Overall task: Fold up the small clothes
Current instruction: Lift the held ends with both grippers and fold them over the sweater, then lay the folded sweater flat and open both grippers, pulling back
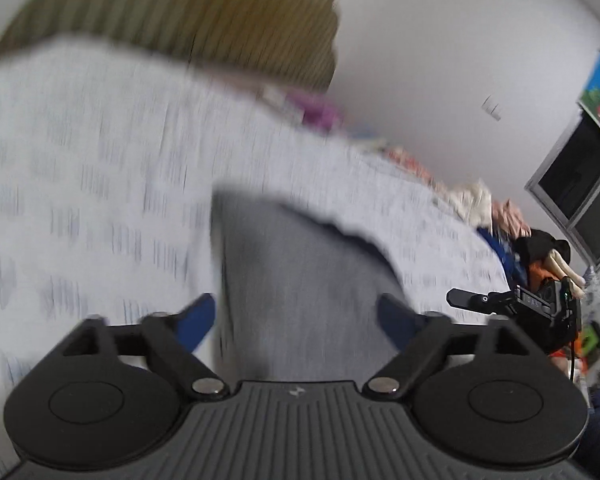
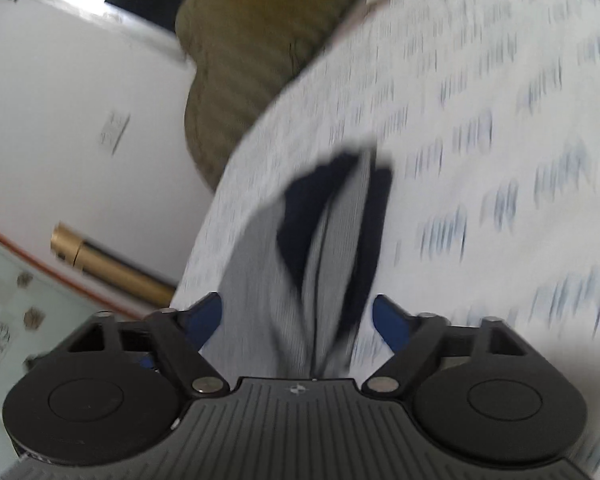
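Home bedroom: patterned bedsheet point(image 1: 100, 200), clothes pile point(image 1: 540, 256), window point(image 1: 580, 184).

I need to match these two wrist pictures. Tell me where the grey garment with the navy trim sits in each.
Left wrist: grey garment lies bottom centre, running up from between the open blue fingers.
Right wrist: grey garment lies centre, navy trim showing, between the open fingers.
Shared landmark: the white patterned bedsheet beneath it.

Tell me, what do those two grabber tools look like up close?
Both look alike. The left gripper and right gripper each have blue fingers on black linkage arms with silver pivot pins, round black discs either side, and a ribbed grey body bearing a small logo. No sleeves show.
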The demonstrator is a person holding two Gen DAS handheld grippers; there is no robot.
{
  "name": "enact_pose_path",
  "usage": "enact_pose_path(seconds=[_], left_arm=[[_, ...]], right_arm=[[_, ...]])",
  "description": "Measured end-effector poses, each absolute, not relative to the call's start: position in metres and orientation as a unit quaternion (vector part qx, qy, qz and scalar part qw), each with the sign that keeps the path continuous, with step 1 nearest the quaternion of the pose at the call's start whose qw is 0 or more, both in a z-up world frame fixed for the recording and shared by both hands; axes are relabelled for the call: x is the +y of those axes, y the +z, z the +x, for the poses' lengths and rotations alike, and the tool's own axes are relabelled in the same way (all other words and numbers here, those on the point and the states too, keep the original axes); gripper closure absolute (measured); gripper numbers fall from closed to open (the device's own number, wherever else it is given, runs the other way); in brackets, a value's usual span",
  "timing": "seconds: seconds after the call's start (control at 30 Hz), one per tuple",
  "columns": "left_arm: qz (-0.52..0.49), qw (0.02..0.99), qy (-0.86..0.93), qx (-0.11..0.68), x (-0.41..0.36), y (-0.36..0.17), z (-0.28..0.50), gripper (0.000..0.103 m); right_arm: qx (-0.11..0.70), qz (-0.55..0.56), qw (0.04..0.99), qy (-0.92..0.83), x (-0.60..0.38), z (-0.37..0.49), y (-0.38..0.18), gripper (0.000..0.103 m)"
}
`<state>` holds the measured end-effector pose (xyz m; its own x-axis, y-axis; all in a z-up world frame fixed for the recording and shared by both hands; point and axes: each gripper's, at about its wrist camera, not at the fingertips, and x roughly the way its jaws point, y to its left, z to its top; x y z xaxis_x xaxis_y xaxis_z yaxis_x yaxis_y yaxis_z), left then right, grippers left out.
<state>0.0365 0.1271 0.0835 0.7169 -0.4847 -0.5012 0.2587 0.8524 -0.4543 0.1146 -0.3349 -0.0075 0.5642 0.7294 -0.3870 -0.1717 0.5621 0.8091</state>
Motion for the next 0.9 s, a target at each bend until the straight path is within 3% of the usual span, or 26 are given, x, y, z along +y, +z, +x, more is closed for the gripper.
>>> enact_pose_path(seconds=[0.1, 0.27, 0.3, 0.33, 0.37, 0.4, 0.47, 0.53, 0.63, 0.67, 0.73, 0.83, 0.9], left_arm=[[-0.165, 0.915, -0.181, 0.322, 0.116, 0.079, 0.09, 0.009], [-0.153, 0.888, -0.133, 0.412, 0.082, 0.032, 0.17, 0.01], [-0.137, 0.889, -0.136, 0.416, 0.072, 0.027, 0.175, 0.01], [-0.123, 0.89, -0.136, 0.418, 0.065, 0.024, 0.178, 0.011], [-0.113, 0.892, -0.128, 0.419, 0.059, 0.022, 0.18, 0.031], [-0.11, 0.893, -0.133, 0.416, 0.055, 0.024, 0.18, 0.06], [-0.099, 0.898, -0.133, 0.407, 0.05, 0.035, 0.178, 0.066], [-0.089, 0.899, -0.138, 0.406, 0.048, 0.033, 0.18, 0.066], [-0.071, 0.906, -0.132, 0.397, 0.043, 0.018, 0.176, 0.056], [-0.071, 0.908, -0.128, 0.392, 0.043, 0.021, 0.174, 0.053], [-0.073, 0.916, -0.121, 0.377, 0.048, 0.033, 0.161, 0.052], [-0.039, 0.941, -0.111, 0.318, 0.048, 0.058, 0.12, 0.052], [0.0, 0.949, -0.14, 0.283, 0.038, 0.068, 0.085, 0.045]], right_arm=[[0.377, 0.382, 0.804, 0.256, -0.337, 0.162, -0.002, 0.022], [0.424, 0.361, 0.798, 0.23, -0.309, 0.221, -0.018, 0.025], [0.423, 0.359, 0.798, 0.236, -0.3, 0.223, -0.023, 0.046], [0.42, 0.345, 0.804, 0.24, -0.289, 0.223, -0.023, 0.079], [0.425, 0.311, 0.816, 0.238, -0.278, 0.222, -0.023, 0.08], [0.413, 0.273, 0.835, 0.239, -0.27, 0.219, -0.017, 0.08], [0.386, 0.253, 0.85, 0.255, -0.27, 0.213, -0.003, 0.081], [0.386, 0.239, 0.858, 0.24, -0.28, 0.216, -0.007, 0.082], [0.4, 0.27, 0.845, 0.231, -0.288, 0.217, -0.034, 0.083], [0.394, 0.276, 0.845, 0.232, -0.288, 0.213, -0.033, 0.081], [0.395, 0.271, 0.851, 0.214, -0.288, 0.208, -0.022, 0.064], [0.337, 0.214, 0.897, 0.19, -0.285, 0.173, 0.012, 0.064], [0.301, 0.201, 0.904, 0.228, -0.279, 0.141, 0.028, 0.064]])
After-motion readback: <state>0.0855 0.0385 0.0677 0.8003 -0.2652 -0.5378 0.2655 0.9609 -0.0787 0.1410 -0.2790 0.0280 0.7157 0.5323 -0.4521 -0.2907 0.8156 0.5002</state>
